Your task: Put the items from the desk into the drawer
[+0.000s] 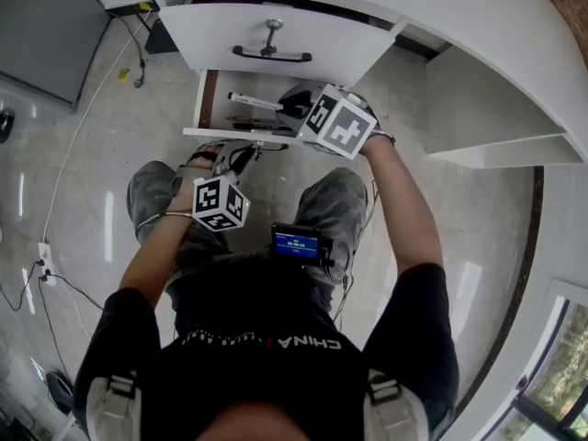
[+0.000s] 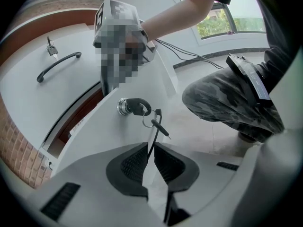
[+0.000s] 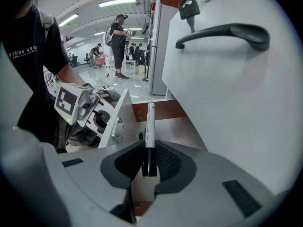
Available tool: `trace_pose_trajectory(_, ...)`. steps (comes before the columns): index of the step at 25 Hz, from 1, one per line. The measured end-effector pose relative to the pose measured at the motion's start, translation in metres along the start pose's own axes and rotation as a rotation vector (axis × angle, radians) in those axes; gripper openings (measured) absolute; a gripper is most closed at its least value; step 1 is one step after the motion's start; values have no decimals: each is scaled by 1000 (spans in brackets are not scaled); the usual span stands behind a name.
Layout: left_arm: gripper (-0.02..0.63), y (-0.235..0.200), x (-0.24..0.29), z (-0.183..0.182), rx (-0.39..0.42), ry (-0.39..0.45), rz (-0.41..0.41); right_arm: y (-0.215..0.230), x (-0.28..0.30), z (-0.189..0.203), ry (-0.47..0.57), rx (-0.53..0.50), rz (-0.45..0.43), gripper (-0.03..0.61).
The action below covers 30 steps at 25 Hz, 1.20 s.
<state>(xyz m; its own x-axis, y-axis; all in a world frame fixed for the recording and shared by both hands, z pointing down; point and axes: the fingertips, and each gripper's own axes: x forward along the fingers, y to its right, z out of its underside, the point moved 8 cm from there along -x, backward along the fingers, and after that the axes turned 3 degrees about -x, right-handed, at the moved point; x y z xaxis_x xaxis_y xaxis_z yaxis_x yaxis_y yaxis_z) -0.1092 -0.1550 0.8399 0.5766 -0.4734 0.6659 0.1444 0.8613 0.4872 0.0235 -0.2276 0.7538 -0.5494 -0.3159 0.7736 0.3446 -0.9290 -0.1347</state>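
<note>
Head view, desk: no loose items show on the part in view; the rest is out of frame, so I cannot tell whether more remain.
Drawer: pulled open below the desk edge, ready to receive things.
Drawer front: stands clear of the cabinet, with a key in its lock.
Left gripper: jaws nearly together, pinching the thin top edge of the drawer front, apparently to steady it.
Right gripper: jaws partly apart, clamped on the capped end of a marker, angled down over the drawer's inside.
Marker: held, its white barrel pointing into the drawer, not yet resting on the drawer floor.
Already stowed: a white pen and some dark pens lie in the drawer.
Progress: well along by my judgement; several items are in.
Left to do: lower and release the marker, then likely close the drawer.
</note>
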Motion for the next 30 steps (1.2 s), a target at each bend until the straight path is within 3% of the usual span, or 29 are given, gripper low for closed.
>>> trace_pose_trajectory(5, 45, 0, -1, -1, -9, 4, 6, -4, 11, 3, -14, -26, -54, 74)
trace_pose_trajectory(10, 46, 1, -4, 1, -8, -13, 9, -7, 13, 7, 47, 35, -104, 72)
trace_pose_trajectory(17, 43, 8, -10, 4, 13, -34, 25, -23, 15, 10, 36, 30, -139, 72)
trace_pose_trajectory(24, 44, 10, -9, 6, -12, -25, 13, -18, 20, 11, 25, 65, -127, 72)
trace_pose_trajectory(30, 44, 10, -8, 7, -22, -18, 10, -10, 40, 6, -77, 6, -106, 73)
